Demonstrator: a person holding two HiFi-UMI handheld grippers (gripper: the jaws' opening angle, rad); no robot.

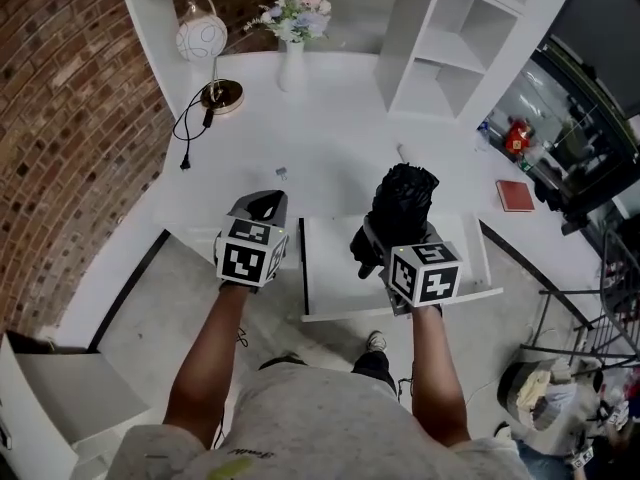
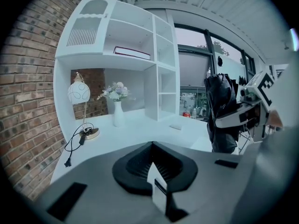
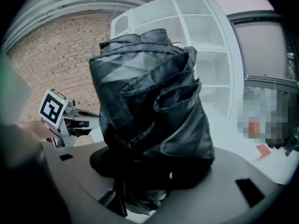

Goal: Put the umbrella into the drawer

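Observation:
My right gripper [image 1: 397, 240] is shut on a folded black umbrella [image 1: 403, 204], held upright above the open white drawer [image 1: 335, 280] at the desk's front edge. In the right gripper view the umbrella [image 3: 152, 101] fills the middle and hides the jaws of the right gripper [image 3: 154, 183]. To the left of the drawer my left gripper [image 1: 264, 208] hovers over the desk edge with nothing in it. In its own view the left gripper [image 2: 156, 186] looks shut, and the umbrella [image 2: 220, 111] hangs at the right.
On the white desk [image 1: 330, 138] stand a lamp [image 1: 203, 38] with a black cable [image 1: 188, 128], a vase of flowers [image 1: 292, 58] and a shelf unit [image 1: 450, 48]. A red book [image 1: 516, 196] lies at the right. A brick wall [image 1: 60, 118] runs along the left.

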